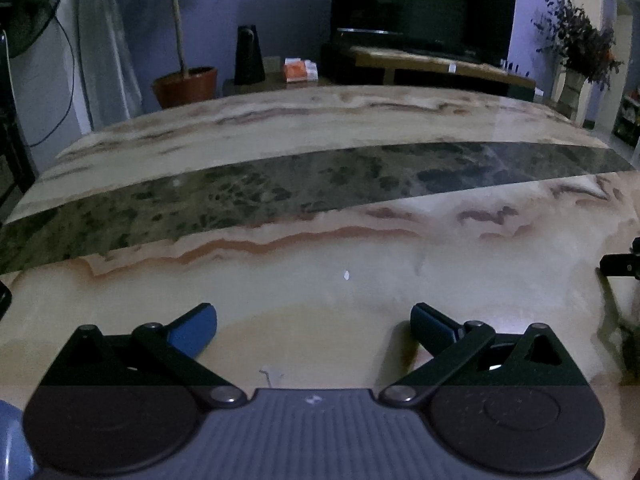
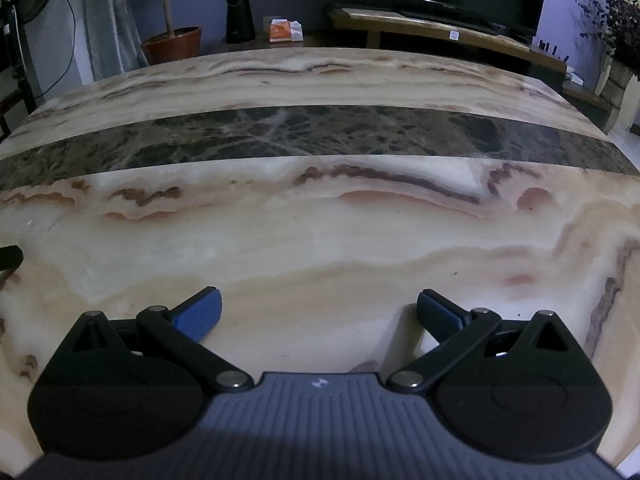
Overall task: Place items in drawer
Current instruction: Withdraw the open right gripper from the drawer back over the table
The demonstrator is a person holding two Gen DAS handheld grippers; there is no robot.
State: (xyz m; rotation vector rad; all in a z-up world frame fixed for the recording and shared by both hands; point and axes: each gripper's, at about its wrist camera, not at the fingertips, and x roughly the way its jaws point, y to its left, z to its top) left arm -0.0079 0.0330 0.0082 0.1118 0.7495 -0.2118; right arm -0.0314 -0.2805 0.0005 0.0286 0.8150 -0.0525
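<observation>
Dim living room w/ a marble bench [image 1: 320, 280] filling both views — cream stone w/ rusty veins and a dark green-black stripe [image 1: 320, 188] running across its middle. Bench top looks bare apart from a tiny white fleck [image 1: 347, 275] ahead of the left tool.

Left tool [image 1: 314, 326] sits low over the near part of the bench, blue-padded fingers [image 1: 192, 330] spread wide, nothing between them. Right tool [image 2: 319, 312] likewise — fingers [image 2: 198, 314] wide apart, holding nothing, over cream stone. A dark bit at the right edge of the left view [image 1: 620, 266] is prob. part of the other tool; can't tell for sure.

No drawer and no items to put away show in either view, so can't tell where they are.

Behind the bench: a TV [image 1: 424, 8] on a low wooden stand [image 1: 440, 66], a dark cone-shaped gadget [image 1: 249, 56], an orange-and-white packet [image 1: 298, 70], a potted plant in a terracotta pot [image 1: 186, 86], a fan [image 1: 28, 8] at far left w/ a cable hanging, and dried flowers in a vase [image 1: 576, 56] at right.
</observation>
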